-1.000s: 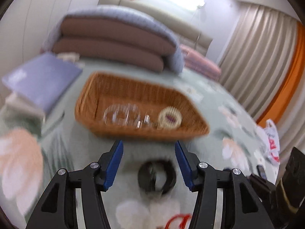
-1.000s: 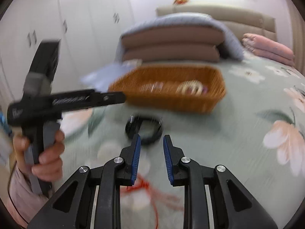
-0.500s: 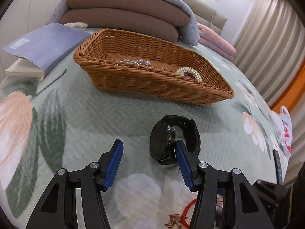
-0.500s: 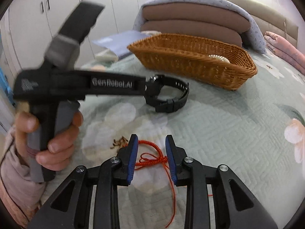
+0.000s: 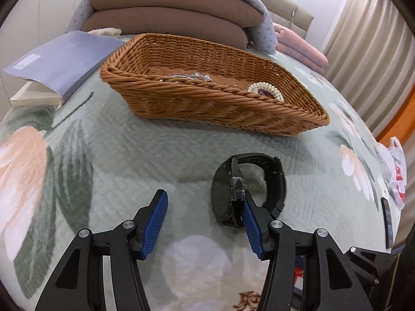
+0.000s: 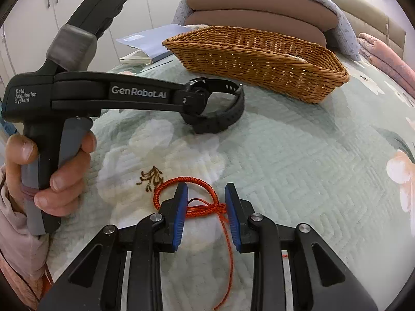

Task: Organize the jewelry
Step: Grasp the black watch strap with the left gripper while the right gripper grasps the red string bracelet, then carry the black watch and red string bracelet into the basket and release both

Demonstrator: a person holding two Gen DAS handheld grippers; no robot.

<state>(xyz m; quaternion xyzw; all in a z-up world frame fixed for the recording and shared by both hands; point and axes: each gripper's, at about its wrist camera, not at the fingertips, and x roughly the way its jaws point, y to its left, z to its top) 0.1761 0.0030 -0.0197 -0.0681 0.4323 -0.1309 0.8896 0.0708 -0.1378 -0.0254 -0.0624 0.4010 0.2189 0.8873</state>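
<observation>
Quilted bedspread (image 5: 109, 160), pale green with a flower print, bearing all task items; every place below is given relative to the wicker basket (image 5: 207, 103). The basket stands at the far side of the spread and already holds a pearl-coloured coiled bracelet (image 5: 264, 90) near its right end and some clear pieces (image 5: 192, 76) near its middle. A grey booklet (image 5: 62, 62) lies just left of the basket.

Black wristwatch (image 5: 246, 189), on its edge on the spread, in front of the basket and apart from it. The left gripper (image 5: 205, 204) has its jaws spread wide; the right fingertip (image 5: 246, 204) sits at the watch case, while most of the watch lies outside the gap. Risk, as a judgement: closing from this offset would likely push or tip the watch instead of clamping it, since the case is smooth and the strap loop springy; the case could also squirt out sideways.

Red braided cord bracelet (image 6: 192, 199), nearest the viewer and well in front of the basket. The right gripper (image 6: 206, 207) has its jaws parted, straddling the knot without yet pinching it. Risk: a shallow bite may catch only one strand, the loose tail (image 6: 228, 259) may trail and snag the basket rim on transfer, or the pads may pinch the quilt.
</observation>
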